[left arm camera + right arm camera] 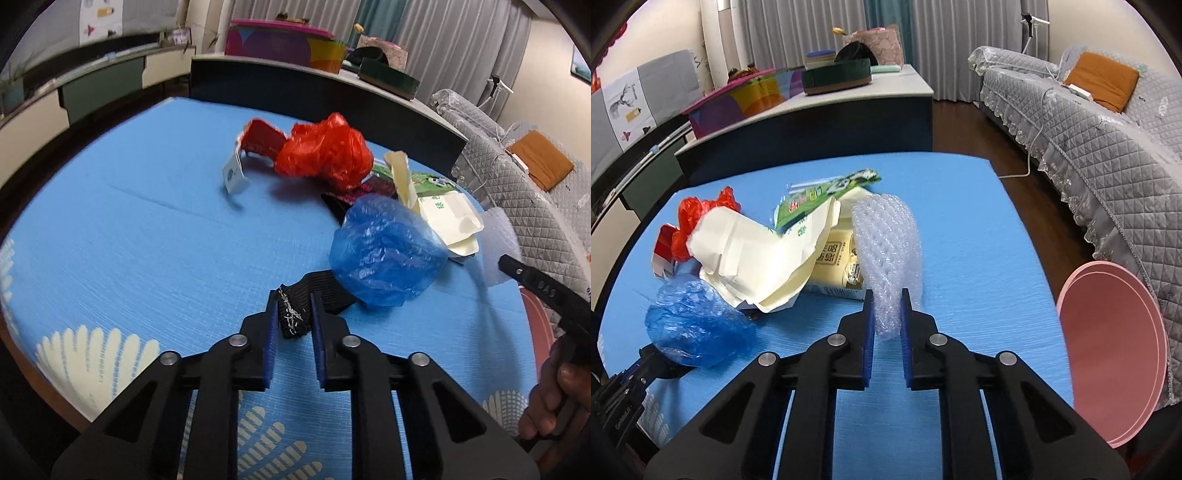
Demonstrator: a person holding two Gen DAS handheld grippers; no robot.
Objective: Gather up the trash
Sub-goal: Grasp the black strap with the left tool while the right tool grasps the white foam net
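On the blue mat (147, 221) lies a pile of trash: a red plastic bag (325, 151), a blue plastic bag (384, 251), cream paper wrappers (753, 254), a green packet (827, 192) and a drink carton (834, 266). My left gripper (294, 317) is shut on the end of a black strap (295, 314) that runs under the blue bag. My right gripper (886, 314) is shut on a piece of bubble wrap (886, 243), which stands up from the jaws.
A pink round lid or bin (1115, 350) stands at the mat's right edge. A grey quilted sofa (1108, 147) runs along the right. A dark counter (812, 122) with boxes is behind the mat. The left gripper shows at lower left in the right wrist view (628, 387).
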